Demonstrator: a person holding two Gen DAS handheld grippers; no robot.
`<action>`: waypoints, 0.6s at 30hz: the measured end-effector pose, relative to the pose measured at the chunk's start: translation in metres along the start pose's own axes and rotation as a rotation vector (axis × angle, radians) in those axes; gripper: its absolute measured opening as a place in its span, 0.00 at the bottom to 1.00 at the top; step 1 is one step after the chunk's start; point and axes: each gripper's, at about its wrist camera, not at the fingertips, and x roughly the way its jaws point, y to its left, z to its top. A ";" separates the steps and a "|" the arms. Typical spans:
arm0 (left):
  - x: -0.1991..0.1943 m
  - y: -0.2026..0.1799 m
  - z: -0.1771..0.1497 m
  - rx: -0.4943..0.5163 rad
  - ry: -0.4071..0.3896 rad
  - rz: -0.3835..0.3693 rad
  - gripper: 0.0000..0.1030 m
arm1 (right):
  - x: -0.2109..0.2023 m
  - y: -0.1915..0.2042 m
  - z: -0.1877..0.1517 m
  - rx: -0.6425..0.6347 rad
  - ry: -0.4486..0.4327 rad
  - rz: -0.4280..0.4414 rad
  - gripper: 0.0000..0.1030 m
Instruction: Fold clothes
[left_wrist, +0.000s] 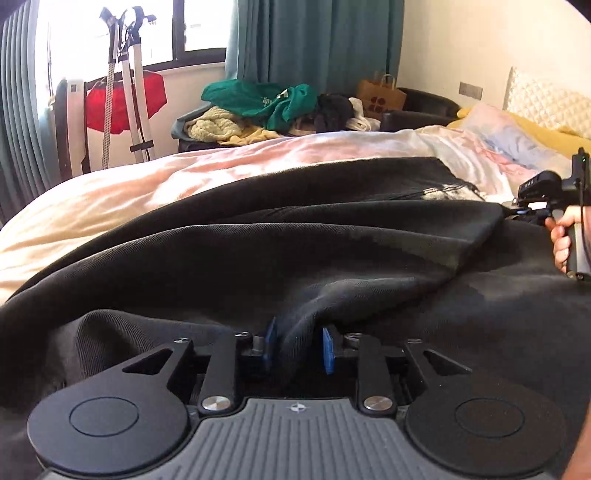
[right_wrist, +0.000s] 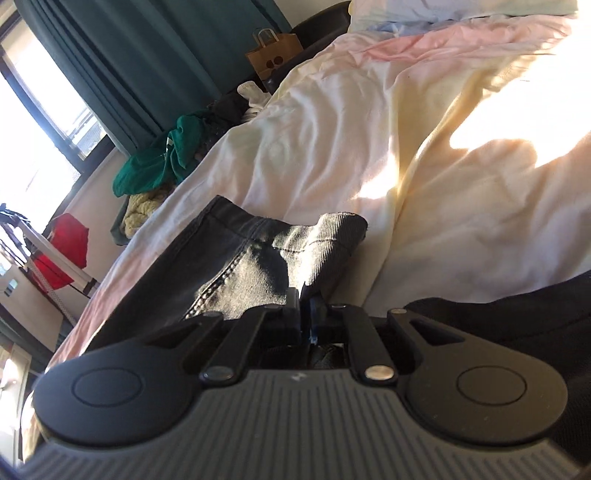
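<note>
One dark garment (left_wrist: 295, 251), black and twill-woven, sprawls over the bed (left_wrist: 110, 199) ahead of both tongs, reaching from the left tongs (left_wrist: 299, 347) across to the right tongs (left_wrist: 532, 206). Judged soft and limp, moderately heavy for cloth, matte and not slippery; it will sag and drag between two holds, not keep a shape. Broad folds run crosswise ahead of the left tongs.

Left tongs: blue pads partly spread with a raised ridge of the cloth between them; whether they press on it I cannot tell.

Right tongs (right_wrist: 306, 306): nearly pressed together, pinching a stitched hem corner (right_wrist: 332, 236) that stands up just ahead of them. Best holds, by my judgement: seamed edges and corners, where doubled cloth resists slipping.
</note>
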 end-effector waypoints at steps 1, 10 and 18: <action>-0.011 0.002 0.000 -0.020 -0.003 0.003 0.39 | -0.005 0.004 0.000 -0.025 -0.002 -0.014 0.22; -0.112 0.015 -0.023 -0.151 -0.071 0.103 0.71 | -0.103 0.036 -0.036 -0.219 -0.045 0.099 0.61; -0.204 0.074 -0.050 -0.375 -0.161 0.237 0.78 | -0.186 0.054 -0.098 -0.300 0.063 0.250 0.61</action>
